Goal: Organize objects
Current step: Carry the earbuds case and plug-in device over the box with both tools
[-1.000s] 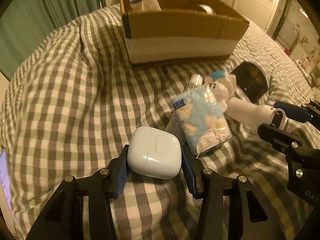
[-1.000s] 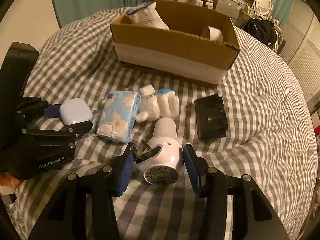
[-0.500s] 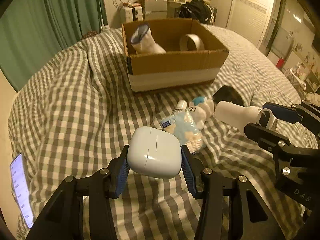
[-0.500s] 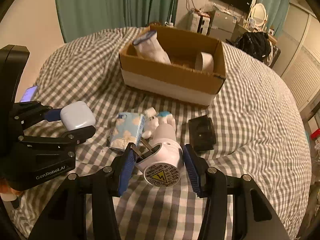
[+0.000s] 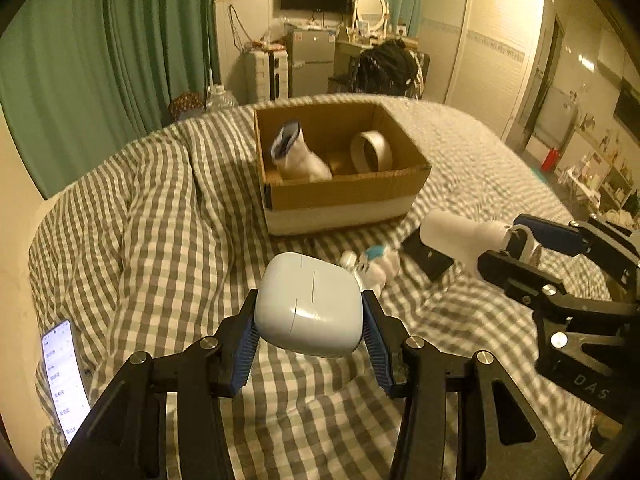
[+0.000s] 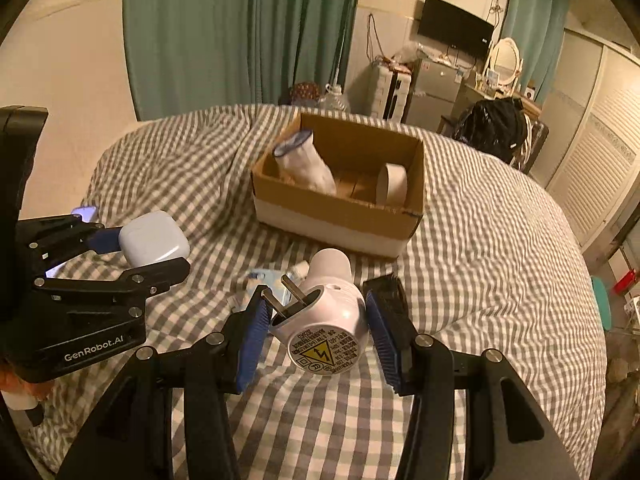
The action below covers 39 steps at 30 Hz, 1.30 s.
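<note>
Left wrist view
Left gripper: the left gripper (image 5: pixel 309 326) pinched a white earbud case (image 5: pixel 308 310) between its blue pads, holding it clear above the checked bedspread (image 5: pixel 152 240).
Right gripper: at the right edge, the right gripper (image 5: pixel 516 244) clamped a white plug-in device (image 5: pixel 460 234), its rounded nose aimed at the box.
Box: an open cardboard box (image 5: pixel 344 196) sat on the bed beyond both tools, holding a rolled white sock (image 5: pixel 298 158) on the left and a roll of tape (image 5: pixel 370 152) standing on edge to the right.
Bedspread items: a small plush toy (image 5: pixel 372 266) and a flat black case (image 5: pixel 426 258) lay between the grippers and the box, the black case partly behind the plug-in device.
Margin: a lit phone (image 5: pixel 66 380) rested at the bed's left edge.

Right wrist view
Right gripper: the right gripper (image 6: pixel 316 320) squeezed the plug-in device (image 6: pixel 324 316) by its sides, two metal prongs up and to the left, a yellow warning label facing the camera.
Left gripper: at left, the left gripper (image 6: pixel 136 248) gripped the earbud case (image 6: pixel 154 240) above the bedspread (image 6: pixel 480 260).
Box: the cardboard box (image 6: pixel 332 216) stood ahead, well apart from both held things, the sock (image 6: pixel 306 162) leaning in its left end and the tape (image 6: pixel 394 184) near its right wall.
Bedspread items: a pale blue tissue pack (image 6: pixel 268 280) showed behind the prongs; the black case (image 6: pixel 390 292) lay just beyond the right finger.
</note>
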Each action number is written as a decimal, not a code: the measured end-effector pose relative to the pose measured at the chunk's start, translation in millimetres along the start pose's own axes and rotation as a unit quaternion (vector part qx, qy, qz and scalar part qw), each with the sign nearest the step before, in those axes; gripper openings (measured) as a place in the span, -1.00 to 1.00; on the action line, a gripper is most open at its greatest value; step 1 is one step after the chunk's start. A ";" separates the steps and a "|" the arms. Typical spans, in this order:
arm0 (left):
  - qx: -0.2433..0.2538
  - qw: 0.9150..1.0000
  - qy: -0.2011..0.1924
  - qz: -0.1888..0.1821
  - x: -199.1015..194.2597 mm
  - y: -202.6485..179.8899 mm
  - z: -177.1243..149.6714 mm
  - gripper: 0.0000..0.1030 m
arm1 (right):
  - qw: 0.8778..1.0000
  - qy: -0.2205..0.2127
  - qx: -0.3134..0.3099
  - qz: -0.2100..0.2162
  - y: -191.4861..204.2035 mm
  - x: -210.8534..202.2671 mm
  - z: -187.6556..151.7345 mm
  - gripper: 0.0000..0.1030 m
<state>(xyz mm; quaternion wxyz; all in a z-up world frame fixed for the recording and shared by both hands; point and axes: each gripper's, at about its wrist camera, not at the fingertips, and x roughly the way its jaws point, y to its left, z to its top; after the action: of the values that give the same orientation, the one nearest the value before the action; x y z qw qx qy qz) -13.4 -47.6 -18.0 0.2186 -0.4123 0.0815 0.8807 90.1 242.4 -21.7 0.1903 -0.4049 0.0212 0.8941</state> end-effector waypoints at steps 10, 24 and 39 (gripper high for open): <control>0.000 0.998 -0.055 -0.016 -6.9 -10.1 53.8 -0.04 | 0.999 -0.041 0.000 -0.008 -17.2 -6.6 47.5 -0.06; 0.001 0.999 -0.034 -0.001 76.7 3.9 140.7 -0.04 | 0.997 -0.070 0.029 0.001 -60.9 43.1 126.5 -0.06; 0.018 1.000 -0.002 0.009 215.8 16.2 171.4 -0.04 | 0.995 -0.015 0.093 0.038 -107.9 193.8 142.6 -0.06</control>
<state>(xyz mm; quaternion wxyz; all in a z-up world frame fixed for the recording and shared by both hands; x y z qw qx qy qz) -260.9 62.0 -72.2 0.2180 -0.4057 0.1005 0.8819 -89.7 432.4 -55.3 0.1929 -0.3712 0.1165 0.9008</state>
